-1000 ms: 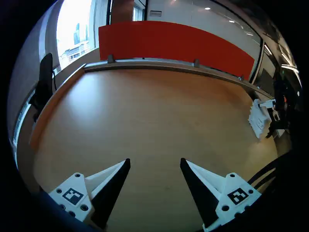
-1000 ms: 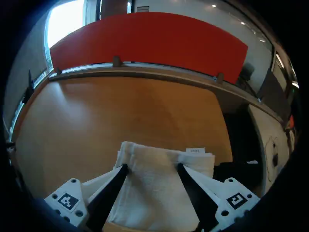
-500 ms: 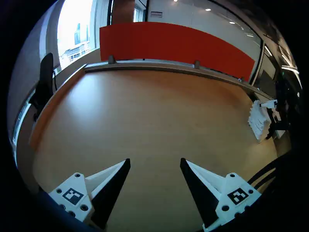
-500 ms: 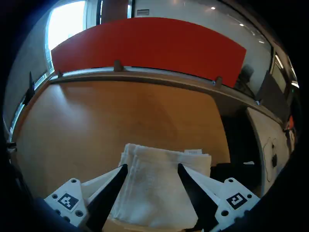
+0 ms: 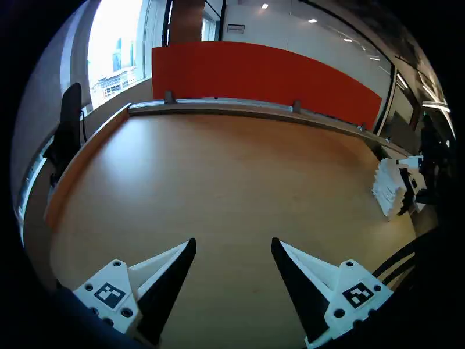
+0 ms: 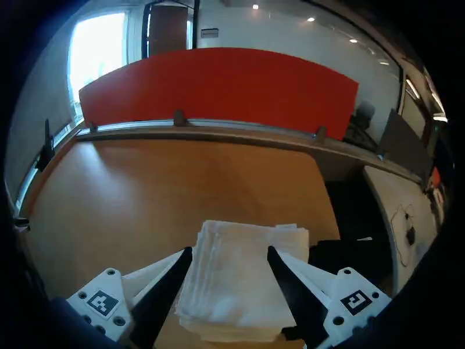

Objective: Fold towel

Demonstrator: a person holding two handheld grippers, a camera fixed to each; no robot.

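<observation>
Fold all but finished: the towel (image 6: 244,285) lies as a thick, squared, many-layered stack on the table (image 6: 133,192), between and partly under the jaws of the right gripper (image 6: 228,249), its near edge low between them and its far edge just ahead of the tips; those jaws stand spread wide and released, and whether a finger brushes the cloth cannot be told; the left gripper (image 5: 232,240) is likewise released, its jaws gaping over bare wood with nothing between them; judged from the tidy stack, the folding itself looks done and the step in hand is letting go, or at most a last squaring-up; the next move would call for lifting the right jaws straight off without dragging the top layers, since loose folds slide easily and the stack sits near the table's right edge; from the left gripper view comes the side-on look, the towel (image 5: 386,189) far off to the right of its jaws, white layers seen on edge with a dim gripper against them, and a chair (image 5: 68,119) and bright window (image 5: 113,58) well off to the left; from the right gripper view comes the stack's top face and lined-up corners close between the jaws, a pale desk (image 6: 395,209) beyond the right jaw, and the red divider (image 6: 221,81) far ahead of the tips along the table's back edge.
</observation>
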